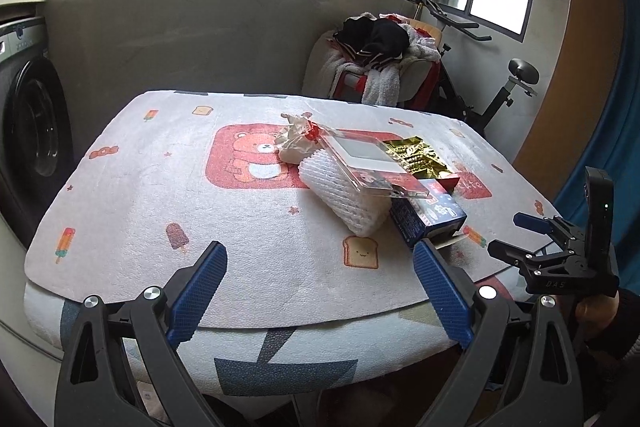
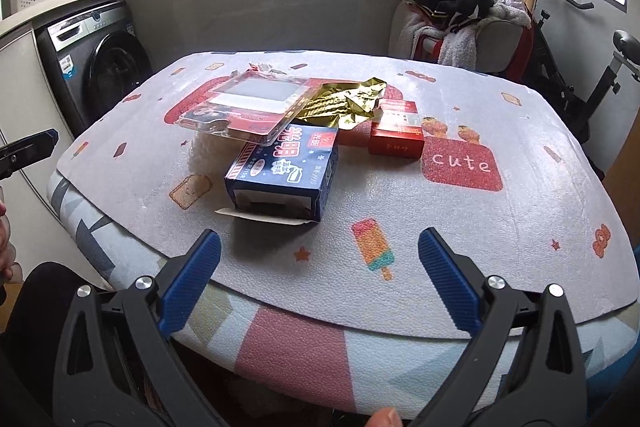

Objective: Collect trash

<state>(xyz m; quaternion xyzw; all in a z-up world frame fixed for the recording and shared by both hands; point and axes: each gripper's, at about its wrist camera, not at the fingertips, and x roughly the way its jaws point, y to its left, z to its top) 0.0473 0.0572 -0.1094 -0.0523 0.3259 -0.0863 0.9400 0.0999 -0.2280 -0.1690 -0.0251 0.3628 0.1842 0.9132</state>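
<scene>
Trash lies in a heap mid-table: a white foam net sleeve [image 1: 347, 191], a clear plastic blister pack [image 1: 360, 159] [image 2: 248, 103] resting on it, a crumpled wrapper [image 1: 298, 139], gold foil [image 1: 416, 157] [image 2: 344, 103], an opened dark blue carton [image 1: 430, 217] [image 2: 280, 169] and a small red box [image 2: 396, 133]. My left gripper [image 1: 320, 259] is open and empty at the near table edge, short of the foam sleeve. My right gripper [image 2: 320, 251] is open and empty, short of the blue carton; it also shows at the right in the left wrist view [image 1: 520, 239].
The table [image 2: 500, 227] wears a white cartoon-print cover. A washing machine [image 2: 96, 63] stands at the left. A chair piled with clothes [image 1: 376, 59] and an exercise bike [image 1: 504, 87] stand behind the table at the right. A grey wall runs behind.
</scene>
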